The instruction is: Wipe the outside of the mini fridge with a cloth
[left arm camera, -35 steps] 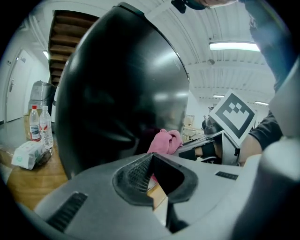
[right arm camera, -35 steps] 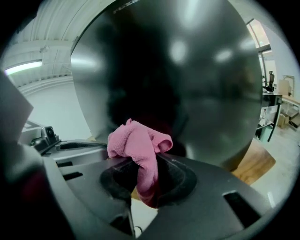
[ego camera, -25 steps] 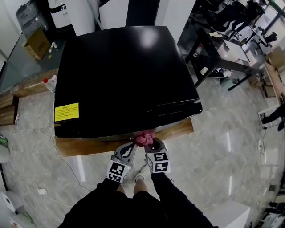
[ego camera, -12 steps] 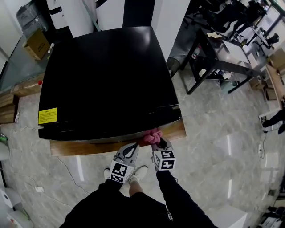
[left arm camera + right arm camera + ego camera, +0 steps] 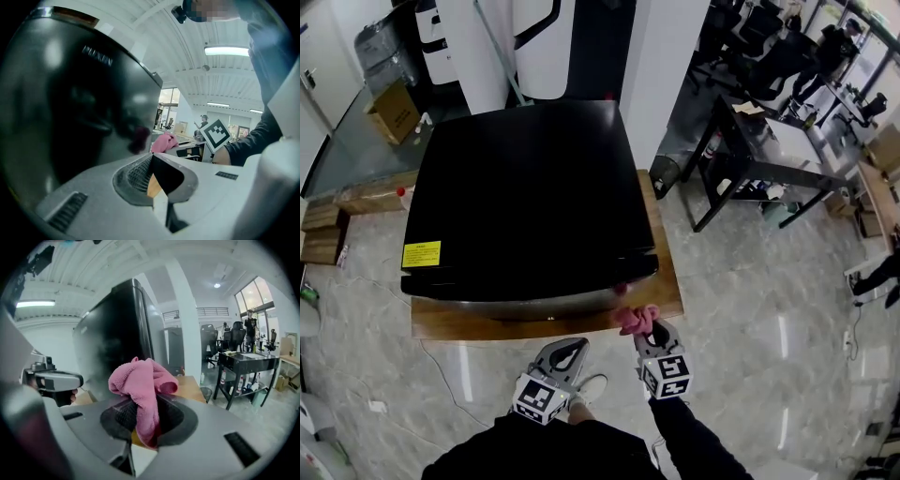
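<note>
- The pink cloth [image 5: 143,383] is bunched in the right gripper [image 5: 643,330], whose jaws are pressed onto it; a fold hangs down between the jaws and the rest puffs out above their tips
- In the head view the cloth sits near the front right lower corner of the mini fridge [image 5: 525,187], over the front edge of the low wooden bench [image 5: 668,286]; whether cloth and fridge touch cannot be told
- The fridge is black and glossy and stands upright on the bench; a yellow label [image 5: 422,254] sits on its top at the front left corner; in the left gripper view its dark face shows a dim pinkish reflection
- The left gripper [image 5: 571,346] is just left of the right one, in front of the fridge's front face; its jaws are pressed together at the tips, with nothing between them
- The bench rests on a pale marbled floor [image 5: 750,319]; a cardboard box [image 5: 394,112] lies behind the fridge to the left; a black desk [image 5: 764,141] stands well apart to the right
</note>
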Demonstrator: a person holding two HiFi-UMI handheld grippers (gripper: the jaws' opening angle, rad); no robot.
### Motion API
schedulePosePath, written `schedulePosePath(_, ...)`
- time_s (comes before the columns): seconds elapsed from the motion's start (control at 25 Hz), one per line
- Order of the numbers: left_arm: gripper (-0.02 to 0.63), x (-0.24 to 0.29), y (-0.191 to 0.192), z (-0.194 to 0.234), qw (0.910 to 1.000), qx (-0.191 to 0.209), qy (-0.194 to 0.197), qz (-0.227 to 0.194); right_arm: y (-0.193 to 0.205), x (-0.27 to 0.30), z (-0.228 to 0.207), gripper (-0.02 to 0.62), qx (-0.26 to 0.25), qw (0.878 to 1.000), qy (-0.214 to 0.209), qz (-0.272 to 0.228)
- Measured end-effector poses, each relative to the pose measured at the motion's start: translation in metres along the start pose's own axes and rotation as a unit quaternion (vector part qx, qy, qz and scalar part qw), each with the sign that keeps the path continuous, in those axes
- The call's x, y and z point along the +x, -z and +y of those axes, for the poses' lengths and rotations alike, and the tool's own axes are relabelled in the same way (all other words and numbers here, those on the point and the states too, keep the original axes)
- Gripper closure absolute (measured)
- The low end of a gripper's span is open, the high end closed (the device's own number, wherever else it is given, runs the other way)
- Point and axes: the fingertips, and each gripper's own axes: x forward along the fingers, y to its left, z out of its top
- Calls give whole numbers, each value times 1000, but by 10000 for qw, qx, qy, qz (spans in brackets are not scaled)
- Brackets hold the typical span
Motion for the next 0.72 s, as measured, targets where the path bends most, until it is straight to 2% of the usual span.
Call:
schedulePosePath(0.2,600,-49,-86,-25,9995,-157,44,-281,-93,-58,51,502,-716,9934,-638,-628)
schedulePosePath(0.4,600,-101,-192,-28,9974,60,-129,-704,-208,-95,110,502,-1522,9720,-1199,-1333)
schedulePosePath(0.56,600,-132,-267,-12,9943,308,-132,-1008,-279,-99,147,502,-1922,9560,-1616,-1515)
schedulePosePath(0.64,600,-153,-304,7,9908,609,-274,-1180,-310,-91,165,501,-2108,9504,-1759,-1464)
schedulePosePath(0.72,600,-168,-331,32,9884,750,-448,-1241,-337,-75,179,500,-2126,9460,-1995,-1417)
